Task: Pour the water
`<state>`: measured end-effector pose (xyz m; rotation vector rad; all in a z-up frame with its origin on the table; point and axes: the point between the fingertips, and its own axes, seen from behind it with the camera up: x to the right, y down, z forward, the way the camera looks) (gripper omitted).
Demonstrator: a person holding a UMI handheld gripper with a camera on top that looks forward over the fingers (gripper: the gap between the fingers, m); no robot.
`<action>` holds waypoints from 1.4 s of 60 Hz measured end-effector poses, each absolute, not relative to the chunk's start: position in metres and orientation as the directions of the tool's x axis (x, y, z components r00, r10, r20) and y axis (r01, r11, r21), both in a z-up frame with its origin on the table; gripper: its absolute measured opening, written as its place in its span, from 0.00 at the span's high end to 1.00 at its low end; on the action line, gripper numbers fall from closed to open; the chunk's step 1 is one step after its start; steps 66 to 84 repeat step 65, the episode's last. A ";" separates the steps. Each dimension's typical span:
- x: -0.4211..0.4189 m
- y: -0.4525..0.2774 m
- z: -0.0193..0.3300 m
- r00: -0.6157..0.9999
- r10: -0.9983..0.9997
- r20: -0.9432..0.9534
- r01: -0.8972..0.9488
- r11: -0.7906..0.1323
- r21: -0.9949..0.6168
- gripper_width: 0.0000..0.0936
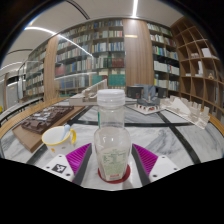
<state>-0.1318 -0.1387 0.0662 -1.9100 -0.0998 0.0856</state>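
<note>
A clear plastic water bottle (pixel 112 145) with a white cap stands upright on a red round coaster (pixel 113 176) on the white table (pixel 170 140). It stands between my gripper's (pixel 112 160) two fingers. The pink pads (pixel 72 158) lie close at either side of it, each with a narrow gap. The gripper is open about the bottle. A yellow cup (pixel 60 135) with a white inside stands on the table to the left, beyond the left finger.
A dark wooden tray (pixel 38 122) lies behind the yellow cup at the left. Small objects (pixel 148 100) stand on a farther table. Tall bookshelves (pixel 100 50) line the back of the room and the right side.
</note>
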 end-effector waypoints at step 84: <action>-0.091 -0.411 0.129 0.999 0.004 0.053 0.051 -0.350 -0.935 0.08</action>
